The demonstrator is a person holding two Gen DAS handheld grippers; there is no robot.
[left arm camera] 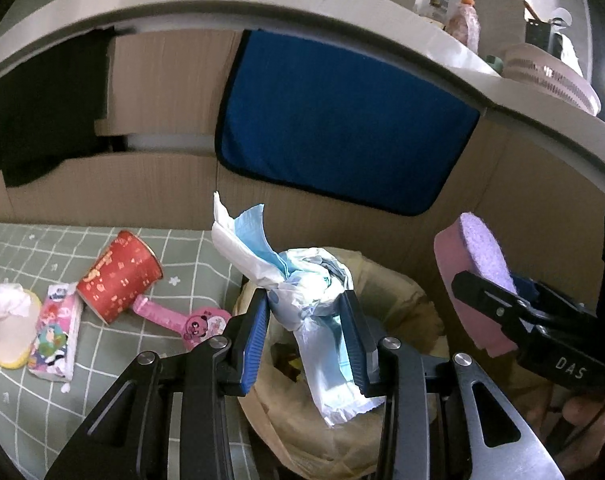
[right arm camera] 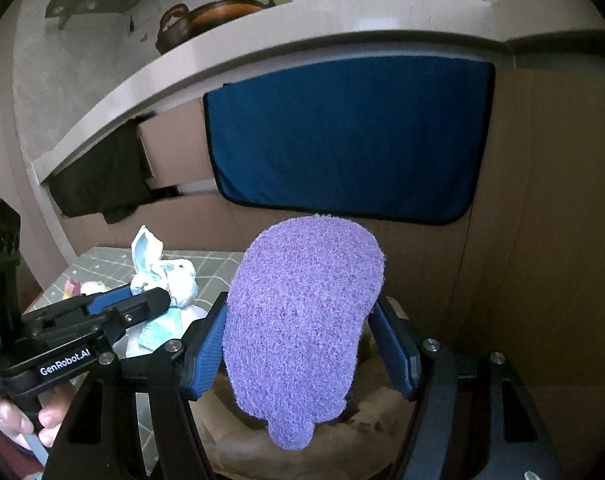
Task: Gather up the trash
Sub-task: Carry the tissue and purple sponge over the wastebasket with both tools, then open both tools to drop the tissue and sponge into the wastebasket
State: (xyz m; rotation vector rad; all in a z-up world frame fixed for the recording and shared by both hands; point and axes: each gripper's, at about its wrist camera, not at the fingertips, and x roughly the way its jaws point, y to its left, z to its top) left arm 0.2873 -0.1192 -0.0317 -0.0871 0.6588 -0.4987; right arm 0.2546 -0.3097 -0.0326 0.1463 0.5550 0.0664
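The left gripper [left arm camera: 306,312] tilts downward over the open bag [left arm camera: 398,292], its jaws clamped on a wad [left arm camera: 306,284] of white and blue paper and plastic. The wad sticks up past the fingertips and hangs down between the blue pads, right above the bag's mouth.

The right gripper [right arm camera: 302,316] is pitched down just the same, beside the left one and close to it. Its jaws are closed on a sponge [right arm camera: 302,320], pink body with a purple scouring face turned toward the camera. The sponge rises beyond the fingertips and droops below the pads, also over the bag [right arm camera: 334,436].

Left of the left jaws, on the green checked cloth [left arm camera: 182,252], lie a red cup [left arm camera: 118,276] on its side, a pink toy [left arm camera: 182,316] and a tissue pack [left arm camera: 56,336].

Fingers of a hand [right arm camera: 22,420] curl round the left gripper's handle.
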